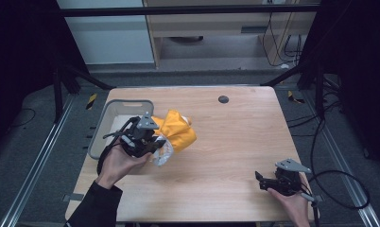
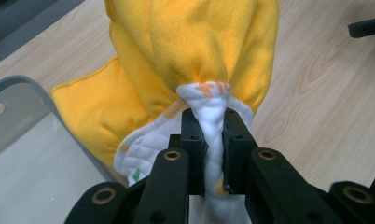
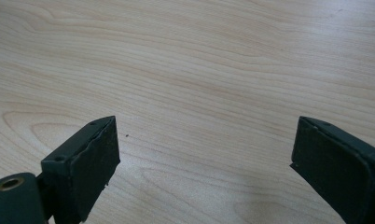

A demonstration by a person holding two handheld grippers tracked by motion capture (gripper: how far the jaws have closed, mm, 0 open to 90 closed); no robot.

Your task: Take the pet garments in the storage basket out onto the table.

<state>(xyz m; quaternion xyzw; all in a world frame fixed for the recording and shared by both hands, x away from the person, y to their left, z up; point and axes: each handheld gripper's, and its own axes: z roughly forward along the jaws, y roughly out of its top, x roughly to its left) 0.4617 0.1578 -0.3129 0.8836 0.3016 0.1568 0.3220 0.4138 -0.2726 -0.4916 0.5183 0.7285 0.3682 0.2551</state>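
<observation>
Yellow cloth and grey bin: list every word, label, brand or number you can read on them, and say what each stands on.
None can be read.
Yellow cloth, pinched in the left gripper: orange and green marks on its white quilted side, too small to tell whether they are letters.
Grey bin: no writing visible.

A pale wooden bench (image 1: 226, 142) is carrying a grey plastic bin (image 1: 105, 124) sitting at its left edge, a bundle of yellow and white cloth (image 1: 178, 132) lying just beside that bin, and a small dark round cap (image 1: 223, 99) sitting near its far edge.
</observation>
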